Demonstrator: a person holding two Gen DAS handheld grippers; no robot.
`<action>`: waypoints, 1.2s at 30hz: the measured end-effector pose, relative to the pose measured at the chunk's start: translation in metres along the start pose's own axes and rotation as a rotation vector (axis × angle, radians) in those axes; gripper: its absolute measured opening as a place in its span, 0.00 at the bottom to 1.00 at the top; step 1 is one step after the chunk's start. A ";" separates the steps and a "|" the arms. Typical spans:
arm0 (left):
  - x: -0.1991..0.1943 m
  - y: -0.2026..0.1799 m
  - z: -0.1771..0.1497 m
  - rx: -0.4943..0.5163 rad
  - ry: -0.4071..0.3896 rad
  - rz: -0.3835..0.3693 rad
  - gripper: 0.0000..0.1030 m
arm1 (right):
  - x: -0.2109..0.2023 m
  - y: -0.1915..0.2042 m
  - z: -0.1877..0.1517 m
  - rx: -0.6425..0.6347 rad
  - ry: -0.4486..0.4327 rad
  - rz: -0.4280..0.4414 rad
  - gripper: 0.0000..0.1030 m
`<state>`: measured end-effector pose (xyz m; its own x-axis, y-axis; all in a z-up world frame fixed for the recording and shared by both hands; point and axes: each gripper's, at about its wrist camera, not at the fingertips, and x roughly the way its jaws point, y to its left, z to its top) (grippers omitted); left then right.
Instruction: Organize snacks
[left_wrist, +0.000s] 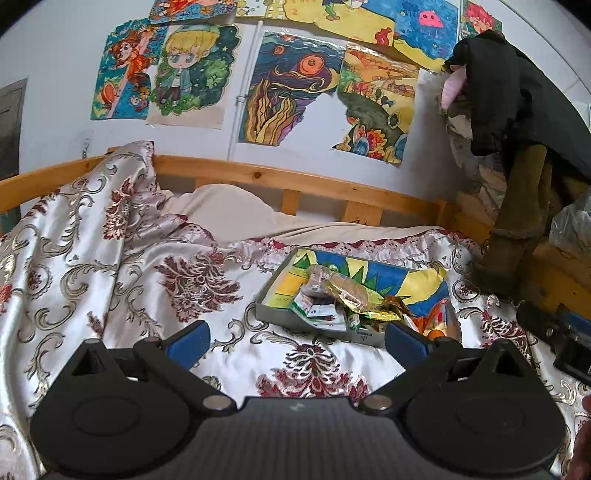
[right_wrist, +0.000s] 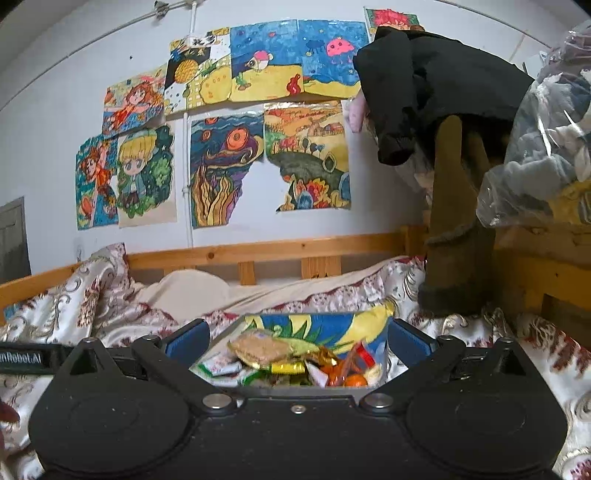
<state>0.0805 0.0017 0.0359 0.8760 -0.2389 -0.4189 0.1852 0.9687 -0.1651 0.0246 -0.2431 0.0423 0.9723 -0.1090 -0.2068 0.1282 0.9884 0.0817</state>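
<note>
A shallow grey box lined with a colourful drawing lies on the patterned bedspread, right of centre in the left wrist view. Inside it is a heap of snack packets: gold wrappers, green-and-white sachets, orange pieces. My left gripper is open, empty, a short way in front of the box, its right blue finger near the box's front corner. In the right wrist view the same box sits directly between my right gripper's open blue fingers, with a wrapped biscuit pack on top of the heap.
A wooden bed rail runs behind the bedspread below a wall of drawings. Dark clothes and a plastic bag of items hang over the wooden frame at right. The other gripper's black body lies at the right edge.
</note>
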 end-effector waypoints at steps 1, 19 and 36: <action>-0.003 0.001 -0.001 0.001 0.000 0.002 1.00 | -0.003 0.001 -0.002 -0.003 0.008 -0.001 0.99; -0.020 -0.003 -0.031 0.052 0.064 0.038 1.00 | -0.030 0.010 -0.025 -0.015 0.132 -0.019 0.99; -0.018 0.002 -0.043 0.058 0.122 0.082 1.00 | -0.020 0.014 -0.037 -0.021 0.243 -0.035 0.99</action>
<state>0.0462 0.0049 0.0043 0.8291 -0.1621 -0.5351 0.1443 0.9867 -0.0752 -0.0008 -0.2232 0.0113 0.8916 -0.1168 -0.4376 0.1543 0.9867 0.0511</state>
